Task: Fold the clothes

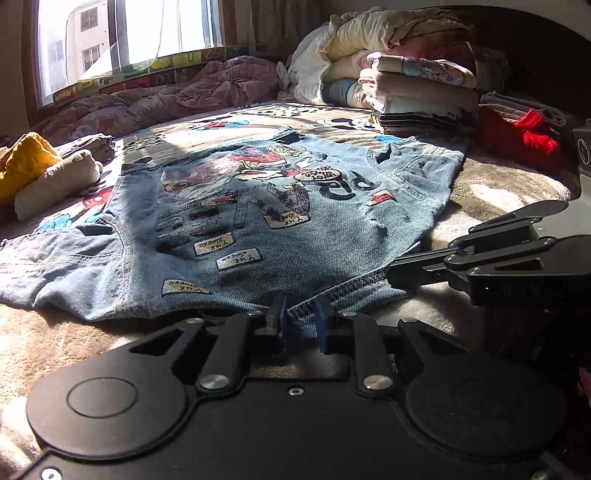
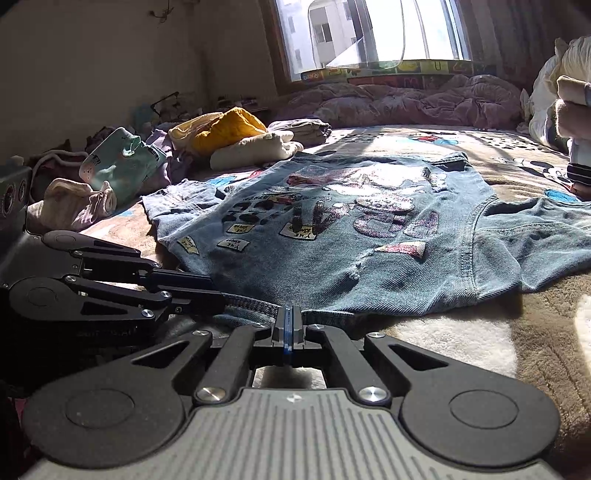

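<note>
A blue denim jacket (image 1: 258, 221) lies spread flat on the bed, its back up, with cartoon patches and big letters on it. Its near hem sits right at the tips of both tongs. In the left wrist view, the left gripper (image 1: 301, 321) has its two blue pads a little apart, and the stitched hem lies in the gap between them; the pads do not look pressed on the cloth, so these tongs are loose. To the right of them in this view the right gripper (image 1: 397, 275) comes in from the side, its tip at the same hem. In the right wrist view, the right gripper (image 2: 289, 325) is clenched, its blue pads tight together right at the edge of the hem; I cannot tell if any cloth is caught between them. Only this view shows the left gripper (image 2: 218, 295) from the side, reaching onto the hem just left of the right tongs. Far ahead of the left tongs and to the right, only the left wrist view shows fully a tall stack of folded clothes (image 1: 417, 96) and something red (image 1: 517, 136) beside it. Far ahead and to the left, both views show a yellow garment (image 2: 225, 129) and a cream roll (image 2: 255, 149). Only the right wrist view shows a mint green garment (image 2: 118, 166) and a pale pink one (image 2: 74, 203) further left. Beyond the jacket there is a rumpled pink quilt (image 1: 166, 92) under a bright window (image 2: 369, 33). The fuzzy blanket (image 2: 480, 332) under the jacket is brown and white.
</note>
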The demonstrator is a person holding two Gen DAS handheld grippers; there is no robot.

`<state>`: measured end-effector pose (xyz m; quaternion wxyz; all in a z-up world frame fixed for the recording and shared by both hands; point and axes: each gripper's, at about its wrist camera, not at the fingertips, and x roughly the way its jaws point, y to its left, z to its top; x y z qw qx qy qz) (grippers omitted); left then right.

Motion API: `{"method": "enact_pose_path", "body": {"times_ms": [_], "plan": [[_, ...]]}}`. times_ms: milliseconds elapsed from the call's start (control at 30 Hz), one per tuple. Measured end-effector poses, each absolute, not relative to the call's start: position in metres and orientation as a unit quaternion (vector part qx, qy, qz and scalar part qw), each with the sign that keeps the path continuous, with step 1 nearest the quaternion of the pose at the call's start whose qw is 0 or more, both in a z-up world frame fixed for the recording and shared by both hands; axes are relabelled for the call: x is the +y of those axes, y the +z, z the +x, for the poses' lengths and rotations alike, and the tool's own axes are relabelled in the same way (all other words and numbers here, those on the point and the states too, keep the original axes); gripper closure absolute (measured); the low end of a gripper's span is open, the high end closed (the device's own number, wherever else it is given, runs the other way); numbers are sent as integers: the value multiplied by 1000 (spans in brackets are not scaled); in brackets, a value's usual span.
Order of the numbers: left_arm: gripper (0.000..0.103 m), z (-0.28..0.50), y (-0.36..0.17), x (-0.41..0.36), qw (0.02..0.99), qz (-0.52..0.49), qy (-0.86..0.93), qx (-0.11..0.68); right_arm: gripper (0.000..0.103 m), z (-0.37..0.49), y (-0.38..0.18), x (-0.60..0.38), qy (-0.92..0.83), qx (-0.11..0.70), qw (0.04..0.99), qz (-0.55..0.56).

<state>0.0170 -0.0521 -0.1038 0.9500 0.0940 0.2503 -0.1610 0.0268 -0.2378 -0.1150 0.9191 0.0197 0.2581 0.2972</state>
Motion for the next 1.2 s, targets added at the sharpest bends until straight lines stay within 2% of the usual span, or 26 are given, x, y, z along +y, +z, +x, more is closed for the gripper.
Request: {"method": "enact_pose_path", "body": {"times_ms": [67,133,167,233,367,400,467,500,533,767,833,967,1200], "plan": [[57,12,-98,-51,960,98,-144,221,91,17,-106,-250,294,232,927,30],[51,16,-97,-49,961,92,-134,223,74,9,-98,-261,290,208,933,41],[47,22,-105,-52,956,99,-127,245,71,12,-98,-264,285,203,936,48],[45,29,-118,-58,946,118,-113,281,71,28,-106,-259,269,232,934,36],[46,23,-99,-55,954,89,-108,266,71,40,-112,-268,257,276,924,68],[46,21,-94,-54,956,80,-107,261,70,36,-106,-275,253,264,928,76],[44,19,-87,-56,961,79,-102,245,64,29,-97,-296,243,231,936,109],[44,20,-85,-60,962,81,-97,240,57,31,-98,-310,226,228,937,140],[44,22,-83,-66,962,88,-99,237,56,36,-101,-324,207,232,934,175],[40,25,-80,-144,937,197,-188,217,57,57,-141,-432,101,223,871,426],[40,26,-84,-178,920,246,-228,205,59,62,-148,-450,94,206,858,460],[40,36,-95,-228,898,304,-256,188,60,82,-153,-467,96,204,848,480],[43,56,-116,-264,872,388,-240,179,60,114,-152,-480,75,209,853,473]]}}
